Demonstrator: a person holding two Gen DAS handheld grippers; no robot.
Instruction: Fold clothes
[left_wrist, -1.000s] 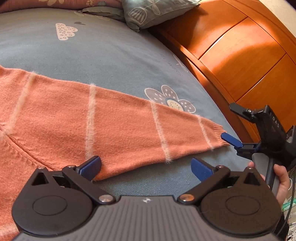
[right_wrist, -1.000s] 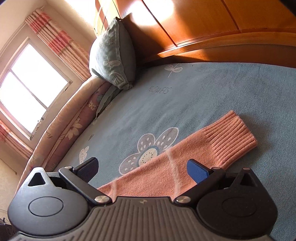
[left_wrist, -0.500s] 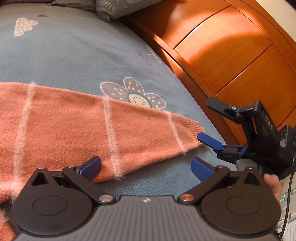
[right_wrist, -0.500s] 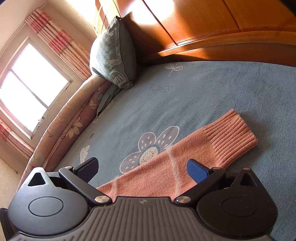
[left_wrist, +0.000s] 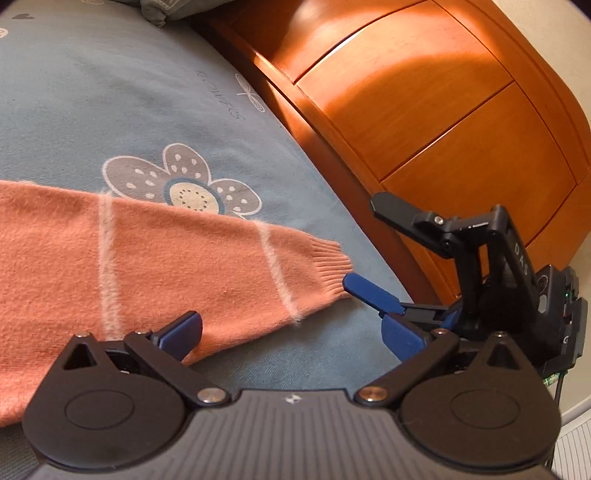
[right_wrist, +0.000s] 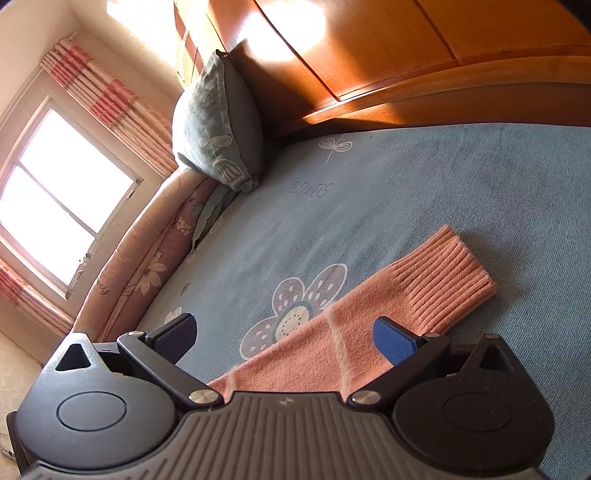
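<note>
A salmon sweater (left_wrist: 155, 258) with pale stripes lies flat on the blue bedspread (left_wrist: 110, 110), its sleeve stretched toward the wooden headboard (left_wrist: 424, 110), the ribbed cuff (right_wrist: 447, 280) near the bed's edge beside a printed flower (right_wrist: 295, 314). The left gripper (left_wrist: 291, 334) hangs over the sleeve's lower edge, fingers spread wide, grasping nothing. The right gripper (right_wrist: 284, 338) sits low at the cuff, also spread apart and empty; one blue finger (left_wrist: 369, 291) touches or nearly touches the cuff's end. A grey pillow (right_wrist: 218, 125) leans against the headboard.
</note>
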